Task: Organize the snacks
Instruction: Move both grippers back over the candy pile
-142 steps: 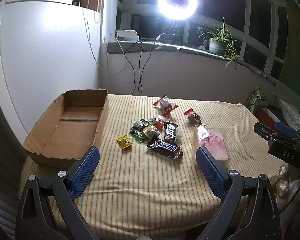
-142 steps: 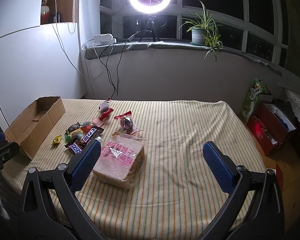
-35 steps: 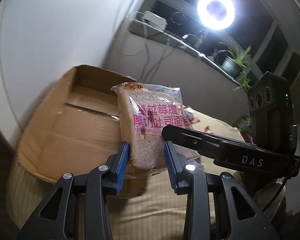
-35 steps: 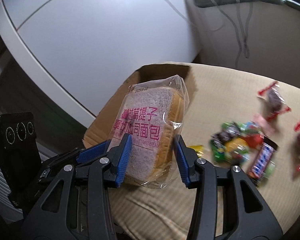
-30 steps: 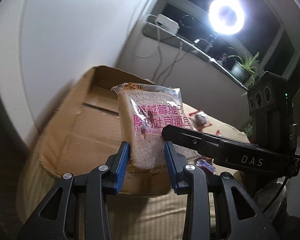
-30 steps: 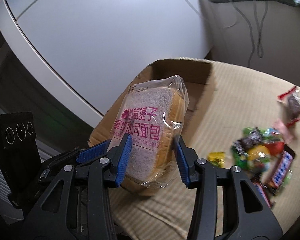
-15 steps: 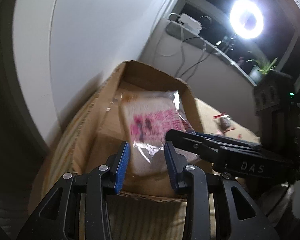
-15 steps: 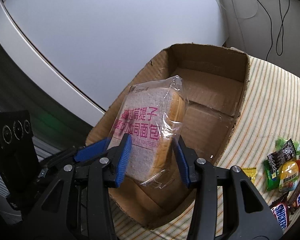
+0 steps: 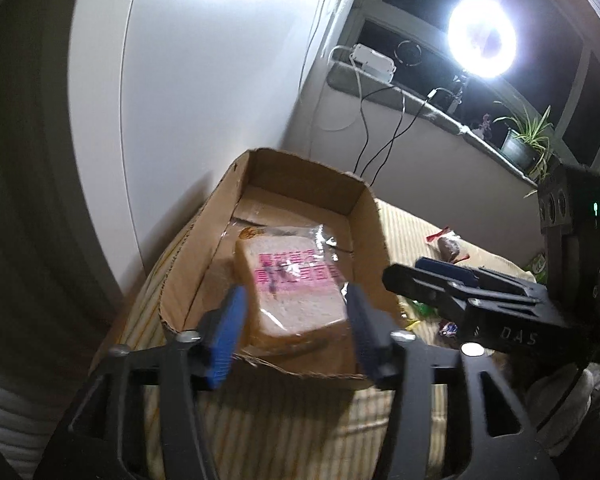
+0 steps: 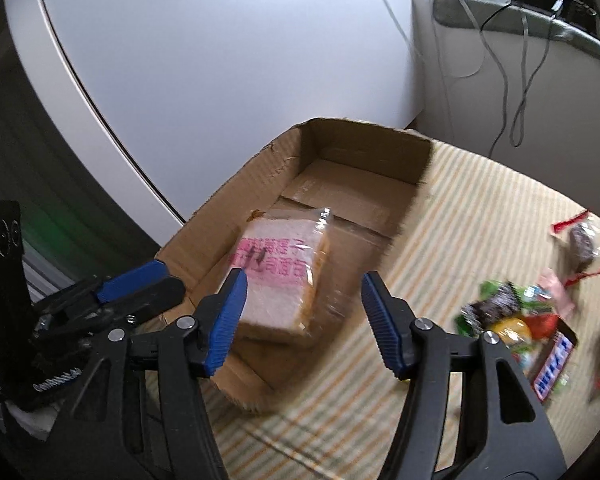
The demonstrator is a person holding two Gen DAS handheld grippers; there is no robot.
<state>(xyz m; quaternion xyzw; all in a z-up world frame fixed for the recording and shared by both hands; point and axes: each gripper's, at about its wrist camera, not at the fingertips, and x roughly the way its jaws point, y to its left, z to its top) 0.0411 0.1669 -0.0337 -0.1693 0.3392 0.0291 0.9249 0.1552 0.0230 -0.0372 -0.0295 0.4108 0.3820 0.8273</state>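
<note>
Both grippers, left [image 9: 294, 330] and right [image 10: 302, 322], I hold spread open, so the bread bag [image 10: 278, 280] lies flat in the cardboard box [image 10: 364, 148], clear of loose snacks [image 10: 516, 328].

The cardboard box [image 10: 340, 168] is plain brown. The bread bag [image 10: 278, 276] inside is clear with pink lettering over pale slices with tan crust. Each hand-held gripper has blue ribbed pads [image 10: 226, 322] on black frames. The tabletop cloth [image 10: 480, 220] is cream with thin yellow-green stripes. To the right, a snack bar [image 10: 554, 364] is blue and white.
</note>
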